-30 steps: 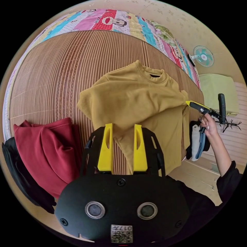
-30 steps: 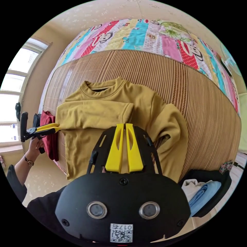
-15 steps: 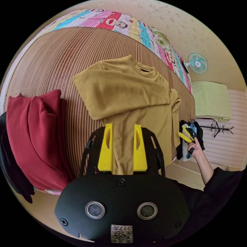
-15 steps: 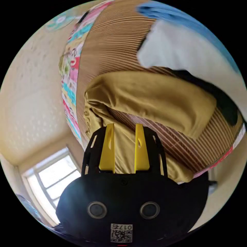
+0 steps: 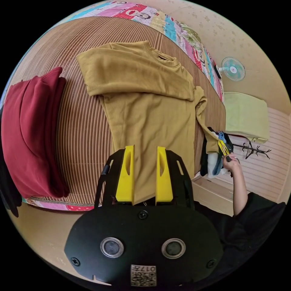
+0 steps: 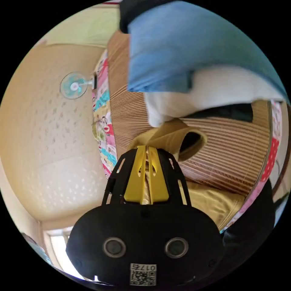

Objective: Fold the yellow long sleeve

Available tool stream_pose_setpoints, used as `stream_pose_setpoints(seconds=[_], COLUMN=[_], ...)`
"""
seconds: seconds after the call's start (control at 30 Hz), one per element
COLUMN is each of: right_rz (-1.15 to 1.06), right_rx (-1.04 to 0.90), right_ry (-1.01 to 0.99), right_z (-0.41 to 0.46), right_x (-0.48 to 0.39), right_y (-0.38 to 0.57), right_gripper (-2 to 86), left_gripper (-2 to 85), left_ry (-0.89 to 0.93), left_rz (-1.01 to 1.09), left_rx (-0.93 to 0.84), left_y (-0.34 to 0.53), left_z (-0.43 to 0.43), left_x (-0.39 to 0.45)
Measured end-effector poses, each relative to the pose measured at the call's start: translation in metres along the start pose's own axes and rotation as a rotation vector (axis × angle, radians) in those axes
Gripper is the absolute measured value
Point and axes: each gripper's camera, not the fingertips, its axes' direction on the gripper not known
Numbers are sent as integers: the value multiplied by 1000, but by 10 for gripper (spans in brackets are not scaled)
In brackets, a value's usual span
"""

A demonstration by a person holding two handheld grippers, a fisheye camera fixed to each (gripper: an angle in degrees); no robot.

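Note:
The yellow long sleeve [image 5: 148, 112] lies flat, front up, on a ribbed bamboo mat [image 5: 81, 127]. One sleeve [image 5: 133, 75] is folded across the chest. My left gripper [image 5: 145, 148] hovers open over the hem, the jaws apart with cloth under the gap. The other sleeve [image 5: 201, 115] runs down the far side to the mat's edge, where a hand holds my right gripper [image 5: 223, 148]. In the right gripper view that gripper [image 6: 147, 148] is shut on yellow sleeve cloth just behind the open cuff [image 6: 189, 141].
A folded red garment [image 5: 30, 127] lies beside the shirt. Blue [image 6: 188, 48] and white [image 6: 212, 91] folded clothes are stacked right by the cuff. A patterned sheet [image 5: 194, 39] borders the mat. A wall fan [image 5: 232, 69] and a coat rack [image 5: 253, 148] stand beyond.
The right gripper let go of the sleeve it laid across the chest, swung to the other sleeve and shut on it near the cuff. The left gripper drew back toward the hem, still open.

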Motion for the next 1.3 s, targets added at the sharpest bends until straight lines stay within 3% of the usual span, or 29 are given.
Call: stream_pose_setpoints(seconds=[0.13,0.17,0.27,0.33,0.43,0.57,0.67,0.8,0.93,1.13,1.2,1.3], right_rz=[-641,-712,-1014,-1191,-1349,-1299,-1164,-1106,-1010,-918,-888,-833], right_rx=[111,99,-94,-324,-658,-971,-944,-837,-897,-1013,-995,-1103], right_ry=[-12,-33,-141,-204,-43,247,264,432,618,700,683,495], right_z=[-9,-3,51,105,186,232,177,79,19,-19,-30,-62], right_x=[-164,-182,-239,-244,-197,-90,-35,26,94,155,155,140], right_y=[72,89,188,278,384,429,394,328,278,265,259,239], right_gripper=[17,18,22,26,38,76,89,101,123,117,84,38], left_gripper=[111,111,111,111,111,113,121,127,137,95,58,42], left_ry=[31,29,11,5,8,-12,-32,-17,-95,-158,-87,71], left_rz=[28,33,27,2,-57,-127,-134,-73,41,47,47,101], left_rx=[2,0,5,4,18,29,19,-32,-144,-261,-284,-300], left_y=[15,22,44,58,84,127,155,171,166,148,145,153], left_z=[-15,-18,-25,-28,-37,-55,-70,-77,-64,-44,-50,-85], left_x=[-12,-17,-37,-54,-89,-141,-170,-194,-201,-219,-226,-240])
